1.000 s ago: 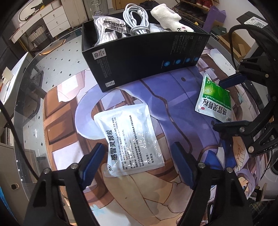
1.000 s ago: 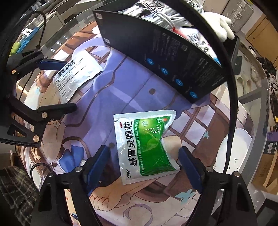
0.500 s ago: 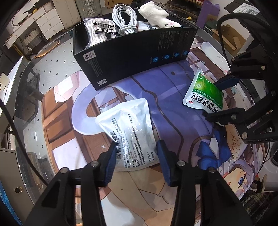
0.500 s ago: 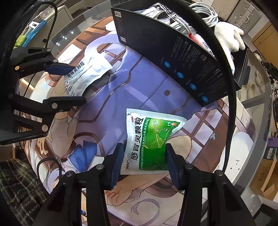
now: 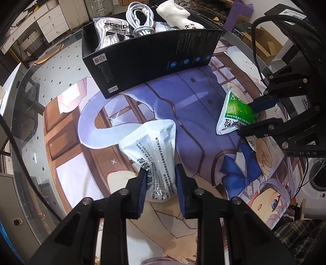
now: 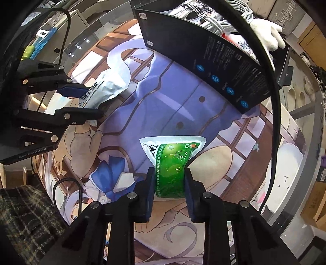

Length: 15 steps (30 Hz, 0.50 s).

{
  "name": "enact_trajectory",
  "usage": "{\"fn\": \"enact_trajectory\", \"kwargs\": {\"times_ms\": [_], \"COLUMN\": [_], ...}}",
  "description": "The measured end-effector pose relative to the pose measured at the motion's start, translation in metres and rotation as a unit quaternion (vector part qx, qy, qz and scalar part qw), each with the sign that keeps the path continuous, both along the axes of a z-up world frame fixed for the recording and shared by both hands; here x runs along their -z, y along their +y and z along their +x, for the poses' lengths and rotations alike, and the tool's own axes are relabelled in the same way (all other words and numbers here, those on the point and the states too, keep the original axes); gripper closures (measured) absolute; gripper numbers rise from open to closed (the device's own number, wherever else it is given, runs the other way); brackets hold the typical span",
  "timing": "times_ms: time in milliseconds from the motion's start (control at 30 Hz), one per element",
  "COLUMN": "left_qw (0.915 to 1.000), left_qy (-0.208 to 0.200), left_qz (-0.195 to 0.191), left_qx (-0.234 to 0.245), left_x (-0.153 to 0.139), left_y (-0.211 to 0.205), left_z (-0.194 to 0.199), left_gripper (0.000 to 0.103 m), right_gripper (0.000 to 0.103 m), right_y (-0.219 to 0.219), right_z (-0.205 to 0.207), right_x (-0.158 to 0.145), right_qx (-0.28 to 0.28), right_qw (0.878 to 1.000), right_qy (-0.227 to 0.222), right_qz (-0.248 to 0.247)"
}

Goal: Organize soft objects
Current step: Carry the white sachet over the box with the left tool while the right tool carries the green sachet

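The lower end of the white sachet is hidden between the left gripper pads. The black box wall conceals the lower parts of its contents. Box print is too small to read.

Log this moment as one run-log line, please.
left gripper: shut on white pouch | right gripper: shut on green pouch | black box: holds cable, plush toy, packet | stage: both pouches pinched

The box is set at the back of the counter. Cable and plush are kept inside. Two pouches are found in front, well apart.
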<state>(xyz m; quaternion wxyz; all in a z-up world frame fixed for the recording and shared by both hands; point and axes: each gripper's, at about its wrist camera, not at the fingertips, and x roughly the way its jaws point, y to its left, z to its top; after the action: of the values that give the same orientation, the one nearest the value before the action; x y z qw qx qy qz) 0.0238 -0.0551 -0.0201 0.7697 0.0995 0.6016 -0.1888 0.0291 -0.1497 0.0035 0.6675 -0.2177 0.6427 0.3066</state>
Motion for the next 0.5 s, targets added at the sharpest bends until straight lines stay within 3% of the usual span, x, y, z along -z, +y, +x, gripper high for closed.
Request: {"fn": "enact_trajectory", "kwargs": {"times_ms": [500], "left_qw": [0.9996], "left_qy": [-0.027], "left_qz": [-0.004], "left_qx": [0.002], "left_x": [-0.032], "left_y": [0.004], "left_z": [0.007], "left_gripper": [0.079], "right_gripper": [0.077], "right_y": [-0.025], "right_z": [0.012], "right_x": [-0.038], "right_qx": [0.018], "right_qw": [1.000], "right_qy": [0.001], "right_qz": [0.024]}}
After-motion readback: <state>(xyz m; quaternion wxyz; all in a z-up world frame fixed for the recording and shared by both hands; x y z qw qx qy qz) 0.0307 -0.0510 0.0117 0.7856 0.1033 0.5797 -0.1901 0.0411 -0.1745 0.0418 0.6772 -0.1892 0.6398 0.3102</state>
